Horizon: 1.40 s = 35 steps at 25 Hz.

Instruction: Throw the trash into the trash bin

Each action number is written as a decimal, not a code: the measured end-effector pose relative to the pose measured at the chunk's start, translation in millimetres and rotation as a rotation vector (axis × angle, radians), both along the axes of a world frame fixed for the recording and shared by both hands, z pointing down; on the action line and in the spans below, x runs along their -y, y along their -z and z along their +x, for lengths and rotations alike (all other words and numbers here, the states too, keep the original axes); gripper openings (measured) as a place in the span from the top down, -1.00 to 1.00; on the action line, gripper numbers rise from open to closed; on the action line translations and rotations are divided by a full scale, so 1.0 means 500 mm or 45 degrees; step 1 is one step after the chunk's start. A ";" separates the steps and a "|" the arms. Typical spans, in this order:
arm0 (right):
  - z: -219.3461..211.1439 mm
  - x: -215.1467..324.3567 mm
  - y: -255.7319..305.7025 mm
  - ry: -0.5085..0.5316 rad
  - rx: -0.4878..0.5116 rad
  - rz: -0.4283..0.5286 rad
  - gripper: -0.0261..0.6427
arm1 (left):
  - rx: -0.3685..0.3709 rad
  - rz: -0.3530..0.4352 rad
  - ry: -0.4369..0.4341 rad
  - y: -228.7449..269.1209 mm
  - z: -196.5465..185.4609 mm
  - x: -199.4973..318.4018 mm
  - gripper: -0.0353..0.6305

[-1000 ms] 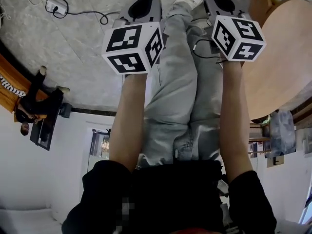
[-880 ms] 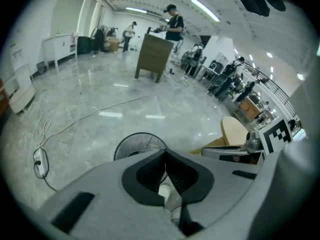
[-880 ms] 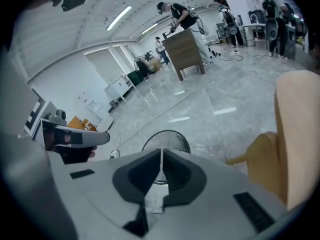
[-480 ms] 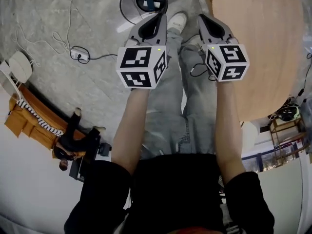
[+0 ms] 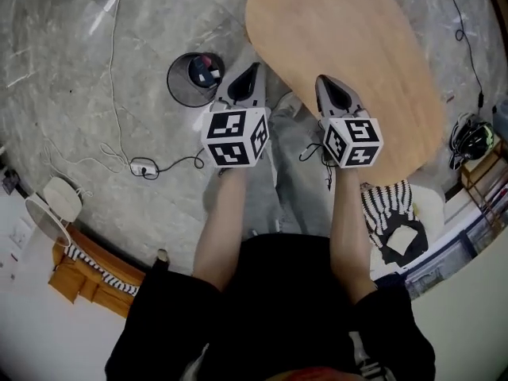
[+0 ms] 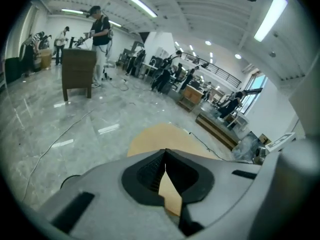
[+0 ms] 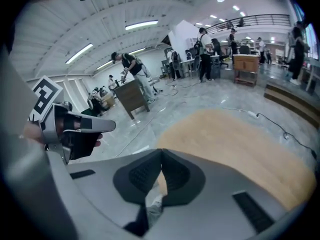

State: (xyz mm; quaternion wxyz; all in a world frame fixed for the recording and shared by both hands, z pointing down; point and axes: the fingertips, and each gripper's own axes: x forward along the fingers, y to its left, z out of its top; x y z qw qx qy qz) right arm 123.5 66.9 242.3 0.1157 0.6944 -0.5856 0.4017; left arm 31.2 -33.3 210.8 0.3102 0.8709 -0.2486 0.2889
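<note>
Grey floor (image 5: 79, 94), trash bin (image 5: 178, 86) with coloured scraps (image 5: 208, 71)

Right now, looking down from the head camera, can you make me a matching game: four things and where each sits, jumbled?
Things
1. round black wire trash bin
2. oval light wooden table
3. white power strip
4. black-and-white striped cloth

Places
A. lower right of the view, past the table's near end
B. on the grey stone floor, left of the grey trouser legs
C. on the floor, close beside the left gripper
D. ahead of the right gripper, upper right

Pairs: 1-C, 2-D, 3-B, 4-A
</note>
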 end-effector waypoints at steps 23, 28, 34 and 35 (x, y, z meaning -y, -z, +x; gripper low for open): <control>0.512 -0.547 0.784 -1.100 -0.591 0.646 0.89 | -0.665 0.402 -0.755 0.741 0.609 -0.446 0.87; 0.528 -0.646 0.908 -1.146 -0.776 0.684 0.89 | -0.844 0.511 -0.842 0.867 0.643 -0.528 0.87; 0.534 -0.661 0.966 -1.063 -0.881 0.668 0.89 | -0.919 0.599 -0.874 0.932 0.664 -0.572 0.87; 0.535 -0.667 0.964 -1.058 -0.884 0.661 0.89 | -0.919 0.606 -0.880 0.934 0.665 -0.582 0.87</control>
